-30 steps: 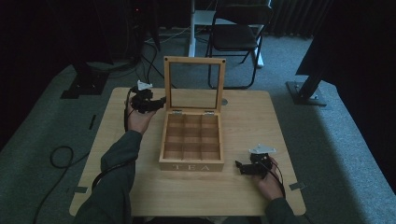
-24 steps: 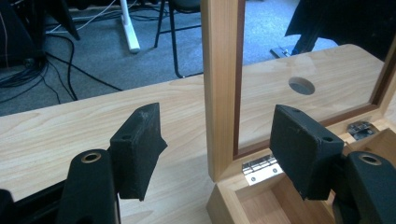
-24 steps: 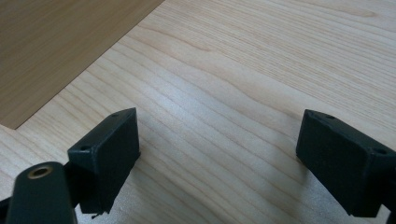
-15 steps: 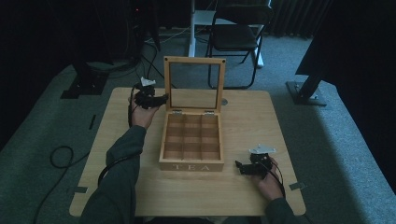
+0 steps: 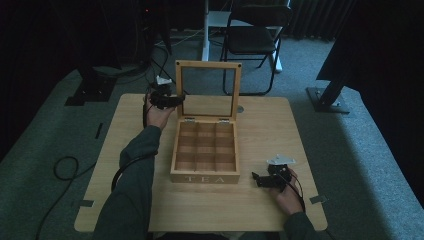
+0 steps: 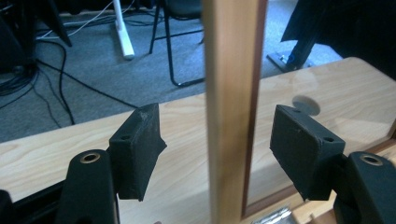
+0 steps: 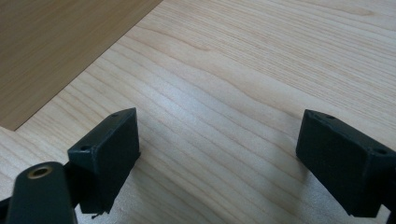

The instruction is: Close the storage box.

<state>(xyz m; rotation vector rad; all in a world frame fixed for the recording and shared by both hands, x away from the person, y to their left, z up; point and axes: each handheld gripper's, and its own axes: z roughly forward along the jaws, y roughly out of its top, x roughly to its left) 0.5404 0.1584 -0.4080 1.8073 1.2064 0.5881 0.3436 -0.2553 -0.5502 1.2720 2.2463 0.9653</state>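
A wooden tea box (image 5: 205,172) marked TEA stands mid-table, its compartments bare. Its glass-paned lid (image 5: 207,67) stands upright at the back. My left gripper (image 5: 176,100) reaches the lid's left edge. In the left gripper view the lid's wooden side frame (image 6: 229,70) stands between the jaws of the left gripper (image 6: 217,114). The jaws have just been closing, but a gap remains on each side of the frame, so the gripper is open. My right gripper (image 5: 255,177) rests on the table by the box's front right corner, and its own view shows the right gripper (image 7: 219,119) open over bare wood.
The light wooden table (image 5: 280,130) has a small grey disc (image 5: 240,108) behind the lid. On the carpet beyond stand a folding chair (image 5: 255,40) and a white post (image 5: 205,30). Cables (image 5: 65,167) lie on the floor at the left.
My left hand has moved a little farther back and right, bringing its jaws around the lid's left frame. The right hand and the box have kept still.
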